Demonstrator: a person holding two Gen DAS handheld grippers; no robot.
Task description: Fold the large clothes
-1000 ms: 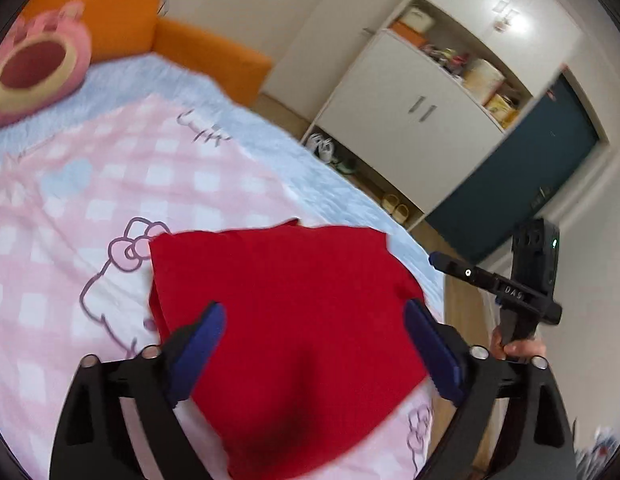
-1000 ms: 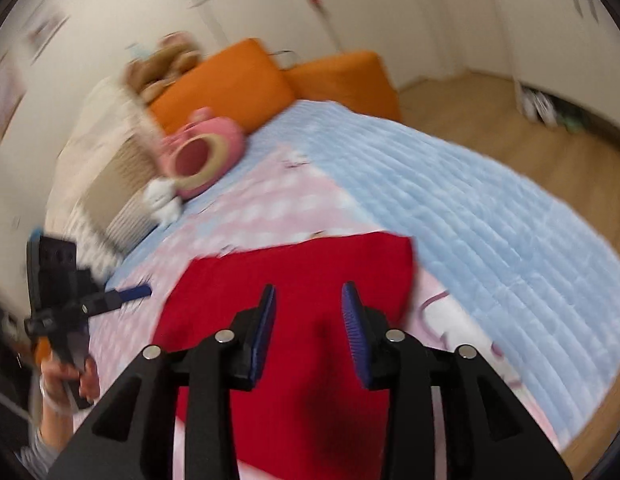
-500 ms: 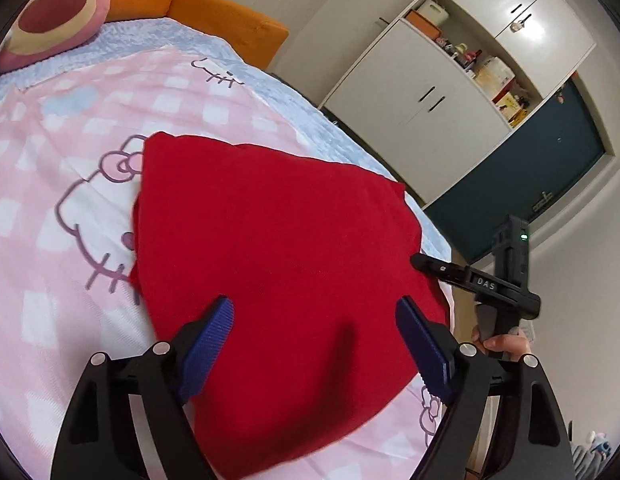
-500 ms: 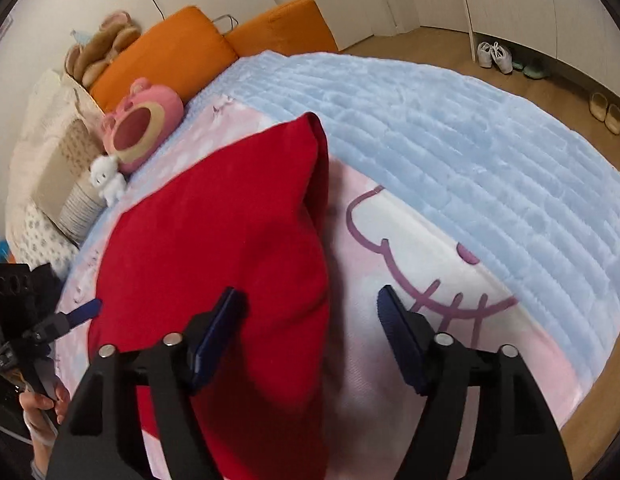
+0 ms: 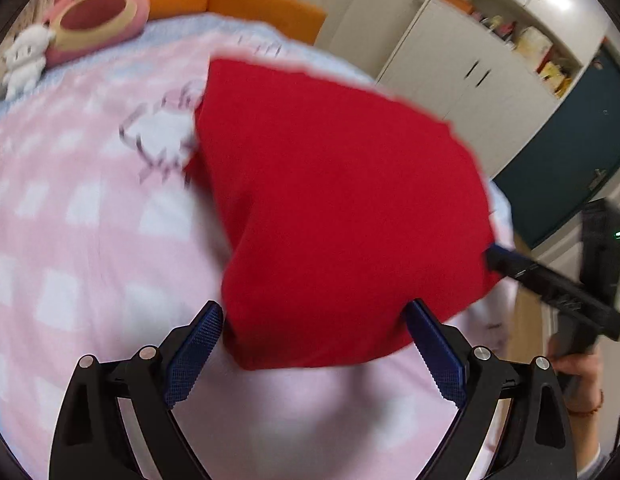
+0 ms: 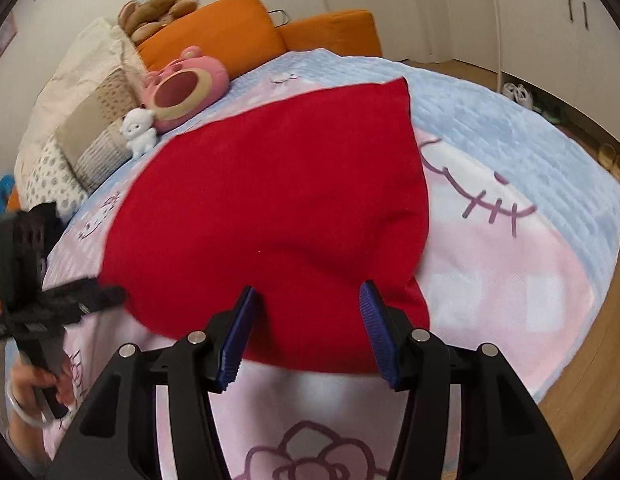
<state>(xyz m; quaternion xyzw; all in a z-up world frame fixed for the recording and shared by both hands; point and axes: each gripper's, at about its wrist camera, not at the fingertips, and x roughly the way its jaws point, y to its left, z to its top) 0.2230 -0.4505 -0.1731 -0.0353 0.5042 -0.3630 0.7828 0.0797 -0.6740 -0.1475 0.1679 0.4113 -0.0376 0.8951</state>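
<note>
Left claw point(image 5: 313, 348) near edge of frame, jaws wide and opening, near hem of the red garment point(image 5: 333, 208) sits between the blue pads point(image 5: 194, 352) but they don't press it. Right claw point(image 6: 308, 328) jaws about half open and closing, garment hem between them, pads look just clear of the cloth, no grip seen. Right claw also shows in the left view point(image 5: 549, 284), at the garment's right edge, a hand point(image 5: 577, 368) on its handle; left claw shows in the right view point(image 6: 58, 300) at the garment's left edge, tip just beside the cloth, blurred, can't tell if touching. Garment lies folded on the pink checked blanket point(image 6: 509, 280) with a cat-face print, near the bed's near edge, roughly mid-bed. Beyond: light blue quilt point(image 6: 509, 120) under the blanket. Far left: small white plush point(image 6: 140, 132) just beside a pink bear plush point(image 6: 186, 88), cream pillows point(image 6: 82, 92) left of them. Far end: orange cushions point(image 6: 230, 28), brown plush point(image 6: 158, 4) on top. Far right in the left view: white cabinet point(image 5: 469, 68), dark teal door point(image 5: 577, 140).
</note>
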